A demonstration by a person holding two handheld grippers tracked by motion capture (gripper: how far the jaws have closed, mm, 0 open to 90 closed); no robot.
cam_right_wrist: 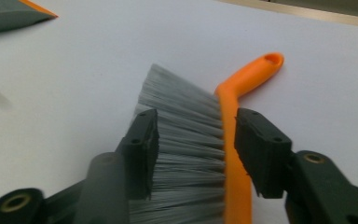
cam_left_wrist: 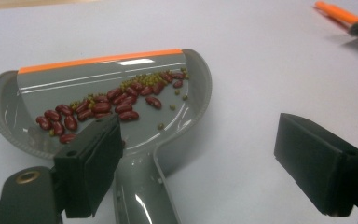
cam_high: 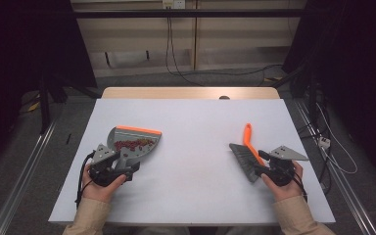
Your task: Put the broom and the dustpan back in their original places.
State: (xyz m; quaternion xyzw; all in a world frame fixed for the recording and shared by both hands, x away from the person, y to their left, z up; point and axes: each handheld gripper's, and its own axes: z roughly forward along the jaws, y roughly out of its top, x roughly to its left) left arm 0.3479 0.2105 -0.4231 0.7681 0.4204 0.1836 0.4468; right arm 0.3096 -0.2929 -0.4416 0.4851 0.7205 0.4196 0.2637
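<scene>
From above, the white table [cam_high: 191,147] carries the grey dustpan [cam_high: 133,141] at the left gripper [cam_high: 108,166] and the brush [cam_high: 247,152] at the right gripper [cam_high: 274,169], while closer views show the left jaws wide apart astride the dustpan's handle [cam_left_wrist: 142,186], red beans [cam_left_wrist: 121,100] inside, and the right jaws loosely flanking brush bristles [cam_right_wrist: 182,140] without pressing.

A white table [cam_high: 191,196] stands before trailing wall cables [cam_high: 176,58].

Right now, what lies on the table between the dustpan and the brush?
Nothing: in the high view the table is bare between the dustpan holding the beans and the brush.
</scene>
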